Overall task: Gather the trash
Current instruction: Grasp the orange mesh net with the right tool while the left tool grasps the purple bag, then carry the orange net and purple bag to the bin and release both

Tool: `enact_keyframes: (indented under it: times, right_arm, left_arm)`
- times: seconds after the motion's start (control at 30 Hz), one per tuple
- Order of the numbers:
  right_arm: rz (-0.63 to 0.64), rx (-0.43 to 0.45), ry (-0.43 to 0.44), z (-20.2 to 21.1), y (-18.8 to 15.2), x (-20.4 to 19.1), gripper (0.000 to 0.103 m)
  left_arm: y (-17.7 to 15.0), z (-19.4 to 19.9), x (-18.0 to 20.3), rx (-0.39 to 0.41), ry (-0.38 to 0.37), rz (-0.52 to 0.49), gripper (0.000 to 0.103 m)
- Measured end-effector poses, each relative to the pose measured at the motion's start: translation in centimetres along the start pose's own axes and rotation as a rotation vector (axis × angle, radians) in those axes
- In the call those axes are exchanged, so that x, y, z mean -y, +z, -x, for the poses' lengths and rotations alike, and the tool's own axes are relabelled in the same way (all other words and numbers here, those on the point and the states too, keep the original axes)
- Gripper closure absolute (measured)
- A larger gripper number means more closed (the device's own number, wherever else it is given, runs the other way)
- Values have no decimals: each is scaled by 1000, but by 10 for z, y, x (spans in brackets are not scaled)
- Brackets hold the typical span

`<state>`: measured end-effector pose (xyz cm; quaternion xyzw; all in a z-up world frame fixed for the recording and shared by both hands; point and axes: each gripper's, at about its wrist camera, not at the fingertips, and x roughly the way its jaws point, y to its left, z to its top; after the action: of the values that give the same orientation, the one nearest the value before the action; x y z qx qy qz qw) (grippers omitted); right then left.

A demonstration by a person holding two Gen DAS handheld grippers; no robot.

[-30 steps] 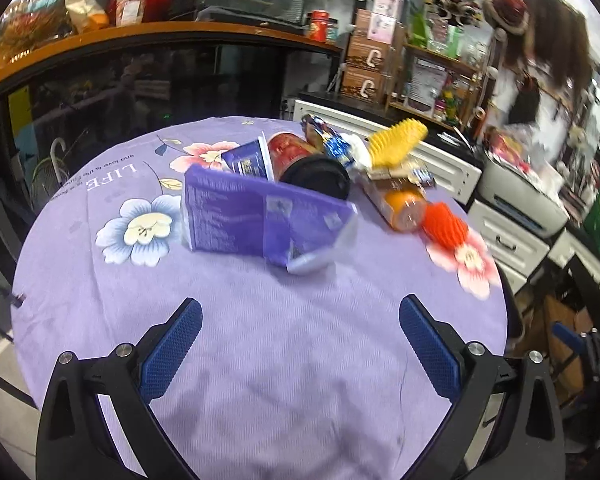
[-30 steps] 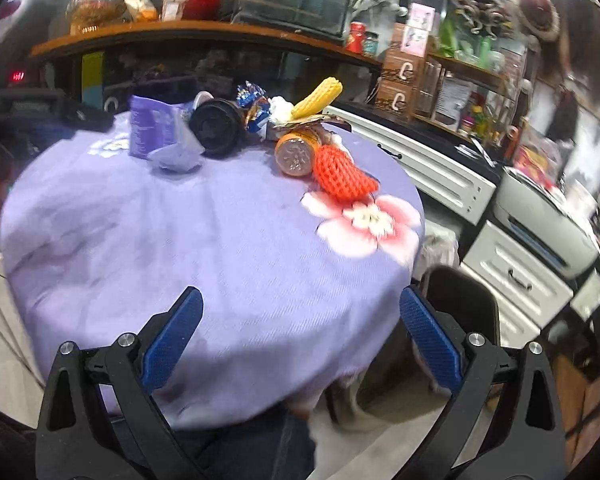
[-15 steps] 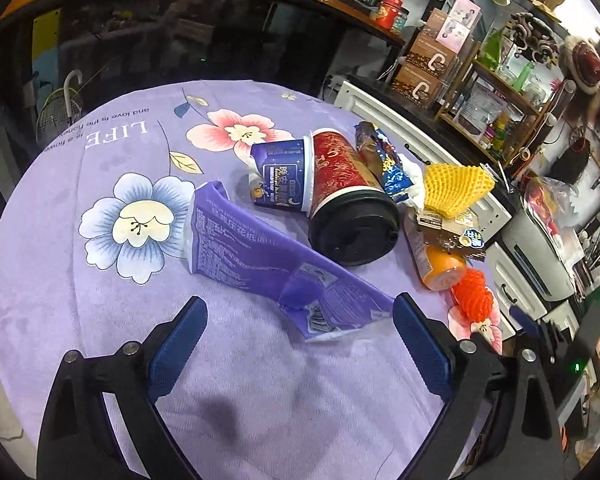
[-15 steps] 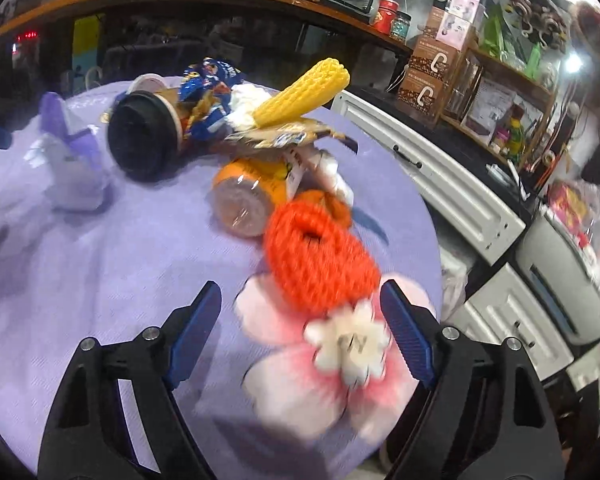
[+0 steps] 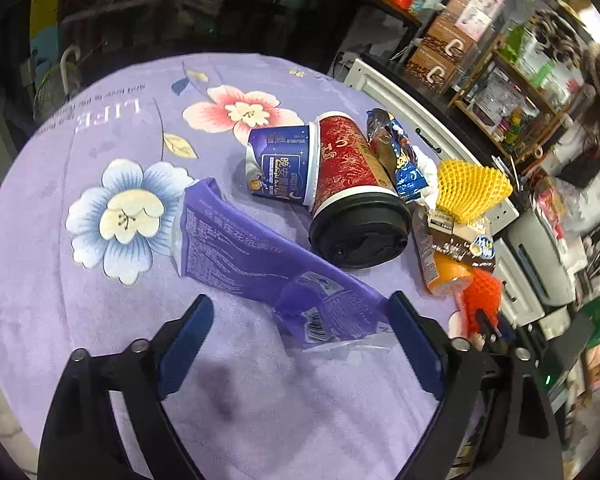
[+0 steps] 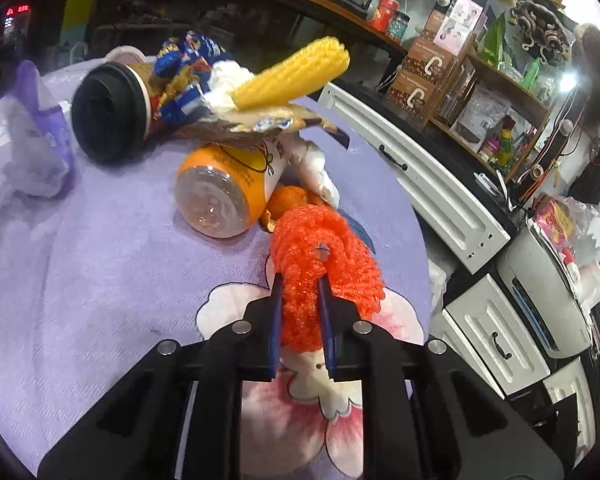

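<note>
Between right tongs: orange foam net.

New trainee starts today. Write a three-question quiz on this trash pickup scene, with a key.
1. True or false: the right gripper is shut on the orange net.
2. What lies between the open fingers of the left gripper?
A. the red cup
B. the purple wrapper
C. the bottle
3. Fill in: the yellow net sits on top of the pile, above the ____.

Key
1. True; its fingers pinch the net.
2. B; the wrapper's near end lies between the fingers, not yet gripped.
3. Bottle; it lies on its side on the tablecloth.
</note>
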<state>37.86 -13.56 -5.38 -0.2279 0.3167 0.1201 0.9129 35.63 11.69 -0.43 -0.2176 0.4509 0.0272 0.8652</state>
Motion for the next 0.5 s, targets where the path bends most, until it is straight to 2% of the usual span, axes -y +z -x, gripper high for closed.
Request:
enact_keyframes:
  times: [0.03,0.1,0.2,0.27,0.33,0.4,0.43,0.5]
  right_arm:
    - [-4,5,4,3,-1,0,86]
    - [-11,18,5,9,-4,1,86]
    - [-19,32,13,15,-7,3,87]
    - [-27,37,16,18,-10,3,87]
    - [-38,47,16,23,-12,3,87]
    - [-58,58,20,27,-13,6,87]
    - [-66,62,26,29,-15,6,87]
    - [-76,69,33,34,-17,7,87]
  left_arm:
    - [1,2,0,-10,-10,14,26]
    - [4,8,0,-11,-29,38,27]
    - [8,6,4,-28,6,47,27]
    - [8,4,3,-34,-6,70,28]
    - [6,-1,4,-42,26,61,28]
    - [5,-16,5,-93,41,42,31]
    - [3,-22,3,-119,30,54,38]
    - [-1,-33,-3,-150,6,84,42]
